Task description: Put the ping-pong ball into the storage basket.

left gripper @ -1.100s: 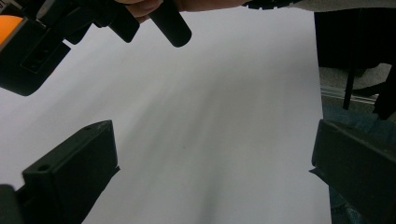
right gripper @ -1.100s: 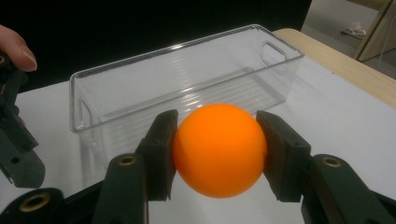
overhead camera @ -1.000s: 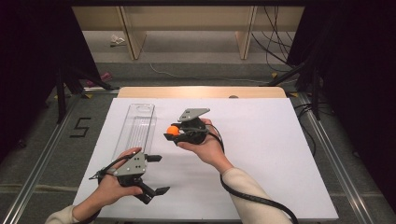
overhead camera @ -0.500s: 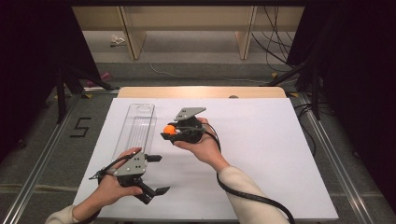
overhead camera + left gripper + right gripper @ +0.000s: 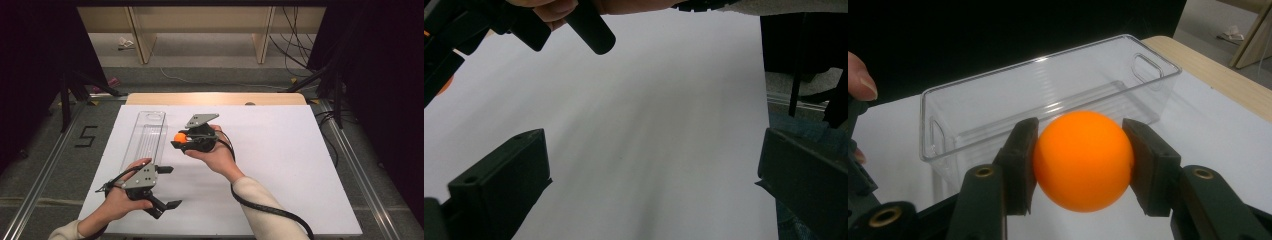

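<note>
High view: near the worktop's [image 5: 280, 165] front-left corner the left gripper [image 5: 167, 187] rests with jaws apart; toward the left edge lies a clear plastic bin [image 5: 147, 137]; beside it the right gripper [image 5: 176, 141] clamps an orange ball [image 5: 179, 137], best carried over the rim before release.

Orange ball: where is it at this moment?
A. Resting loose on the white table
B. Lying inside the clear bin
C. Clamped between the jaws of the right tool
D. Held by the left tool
C: in the right gripper view the orange ball sits pressed between both pads of the right tool, in front of the clear bin, which is empty.
</note>
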The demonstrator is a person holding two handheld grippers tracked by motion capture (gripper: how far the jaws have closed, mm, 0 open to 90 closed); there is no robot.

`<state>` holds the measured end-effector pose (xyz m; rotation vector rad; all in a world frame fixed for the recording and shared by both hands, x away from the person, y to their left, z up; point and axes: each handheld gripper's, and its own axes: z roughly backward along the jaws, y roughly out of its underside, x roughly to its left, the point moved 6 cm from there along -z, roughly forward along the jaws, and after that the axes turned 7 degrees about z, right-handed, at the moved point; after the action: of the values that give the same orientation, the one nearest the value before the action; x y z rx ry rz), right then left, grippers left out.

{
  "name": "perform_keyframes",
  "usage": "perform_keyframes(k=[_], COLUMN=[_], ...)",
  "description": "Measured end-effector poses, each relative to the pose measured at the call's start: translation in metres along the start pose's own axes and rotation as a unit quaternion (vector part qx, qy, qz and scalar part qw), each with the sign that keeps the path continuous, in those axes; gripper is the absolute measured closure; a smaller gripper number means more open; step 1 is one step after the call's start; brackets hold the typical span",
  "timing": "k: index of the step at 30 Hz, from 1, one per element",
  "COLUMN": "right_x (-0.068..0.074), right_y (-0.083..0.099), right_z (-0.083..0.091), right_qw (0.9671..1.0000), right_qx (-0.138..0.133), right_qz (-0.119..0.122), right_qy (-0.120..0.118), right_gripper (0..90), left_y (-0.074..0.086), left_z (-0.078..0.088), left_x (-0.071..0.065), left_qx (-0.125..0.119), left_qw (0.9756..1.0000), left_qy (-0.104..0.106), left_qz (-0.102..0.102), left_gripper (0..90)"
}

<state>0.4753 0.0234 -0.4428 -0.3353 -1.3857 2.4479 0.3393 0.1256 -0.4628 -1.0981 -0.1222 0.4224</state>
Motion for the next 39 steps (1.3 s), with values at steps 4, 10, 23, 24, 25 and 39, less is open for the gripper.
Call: perform_keyframes(k=[4, 10, 23, 24, 25, 39], right_x=[-0.001, -0.001, -0.001, -0.001, 0.000, -0.001], right_y=[-0.001, -0.004, -0.008, -0.009, -0.009, -0.014], right_z=[-0.001, -0.002, -0.009, -0.009, -0.010, -0.015], right_qw=[1.0000, 1.0000, 1.0000, 1.0000, 1.0000, 1.0000], right_qx=[0.000, 0.000, 0.000, 0.000, 0.001, 0.003], right_qz=[-0.002, -0.001, 0.002, 0.002, 0.001, 0.004], right_qy=[0.000, 0.000, -0.003, -0.003, -0.004, -0.005], right_gripper=[51.6, 51.6, 51.6, 51.6, 51.6, 51.6], left_y=[0.000, 0.000, 0.000, 0.000, 0.000, 0.000], left_z=[0.000, 0.000, 0.000, 0.000, 0.000, 0.000], left_x=[0.000, 0.000, 0.000, 0.000, -0.001, -0.001], left_qx=[0.001, 0.001, 0.002, 0.002, 0.002, 0.003], left_qw=[1.0000, 1.0000, 1.0000, 1.0000, 1.0000, 1.0000], left_qy=[0.000, 0.000, 0.002, 0.002, 0.002, 0.002], left_qz=[-0.001, -0.002, -0.003, -0.003, -0.003, -0.004], left_gripper=[0.0, 0.0, 0.0, 0.0, 0.0, 0.0])
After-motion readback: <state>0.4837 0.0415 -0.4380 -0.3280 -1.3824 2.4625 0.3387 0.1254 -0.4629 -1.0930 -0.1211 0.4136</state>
